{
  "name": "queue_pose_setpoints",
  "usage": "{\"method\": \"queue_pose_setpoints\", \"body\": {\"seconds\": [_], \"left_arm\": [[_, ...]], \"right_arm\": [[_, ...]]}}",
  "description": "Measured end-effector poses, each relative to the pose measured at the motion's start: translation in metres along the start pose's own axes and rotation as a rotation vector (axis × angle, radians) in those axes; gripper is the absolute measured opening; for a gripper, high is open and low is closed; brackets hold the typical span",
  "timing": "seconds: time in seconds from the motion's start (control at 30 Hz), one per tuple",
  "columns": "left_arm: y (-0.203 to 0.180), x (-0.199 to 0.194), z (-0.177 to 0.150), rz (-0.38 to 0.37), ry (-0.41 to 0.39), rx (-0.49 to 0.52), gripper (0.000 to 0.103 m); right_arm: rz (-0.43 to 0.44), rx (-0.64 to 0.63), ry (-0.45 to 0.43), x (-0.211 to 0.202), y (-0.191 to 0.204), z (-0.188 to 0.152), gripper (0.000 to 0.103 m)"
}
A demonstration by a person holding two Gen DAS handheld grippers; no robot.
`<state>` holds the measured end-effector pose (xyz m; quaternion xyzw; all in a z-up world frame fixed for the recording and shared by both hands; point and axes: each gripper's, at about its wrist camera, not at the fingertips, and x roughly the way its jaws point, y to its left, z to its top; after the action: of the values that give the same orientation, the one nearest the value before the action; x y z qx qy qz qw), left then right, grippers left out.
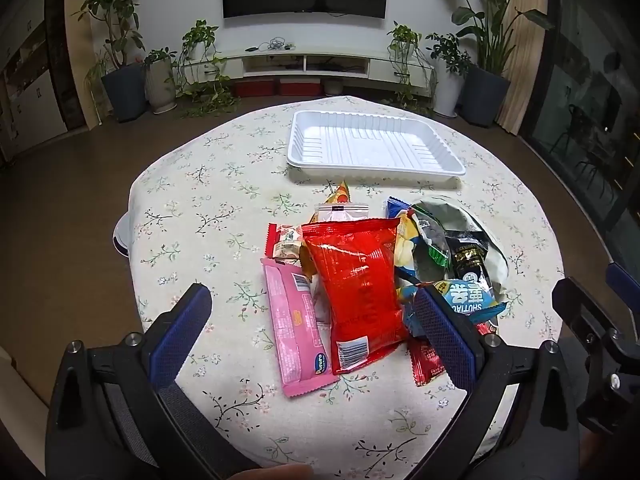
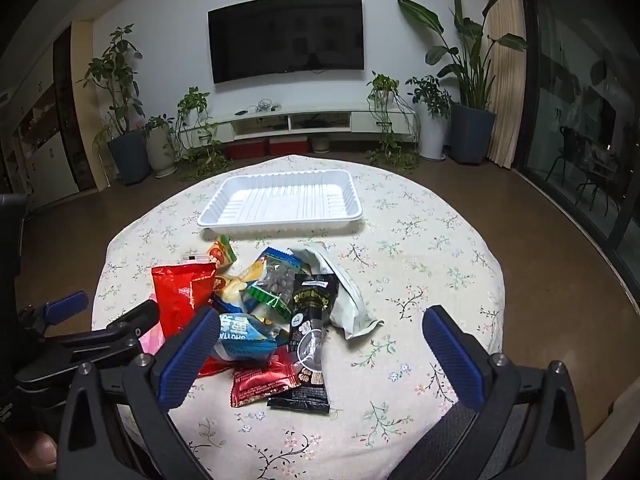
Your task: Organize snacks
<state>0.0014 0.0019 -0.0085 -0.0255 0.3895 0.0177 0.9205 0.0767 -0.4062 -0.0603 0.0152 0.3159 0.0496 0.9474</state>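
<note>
I see both tools spread wide with nothing between the pads: my left hand-held gripper (image 1: 316,328) hangs over the red packet (image 1: 356,292) and pink packet (image 1: 298,320), my right hand-held gripper (image 2: 320,344) over the black packet (image 2: 310,340) at the pile's near edge. The snacks lie heaped mid-desk (image 1: 192,216), just short of the white tray (image 1: 374,146), which holds none

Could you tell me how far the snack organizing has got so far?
Nothing looks done yet: the white tray is bare. Nothing is in hand either; the left gripper and right gripper both stand open above the snack pile. All the packets, red bag included, remain to be moved.
</note>
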Motion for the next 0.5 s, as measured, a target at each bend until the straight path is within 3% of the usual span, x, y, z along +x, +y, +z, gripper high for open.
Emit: {"method": "queue_pose_setpoints", "body": {"seconds": [0.5], "left_arm": [[-0.0025,0.0021,-0.0015,-0.007,0.008,0.006,0.103]], "right_arm": [[-0.002,0.004,0.017,0.0029,0.0009,-0.0006,0.103]]}}
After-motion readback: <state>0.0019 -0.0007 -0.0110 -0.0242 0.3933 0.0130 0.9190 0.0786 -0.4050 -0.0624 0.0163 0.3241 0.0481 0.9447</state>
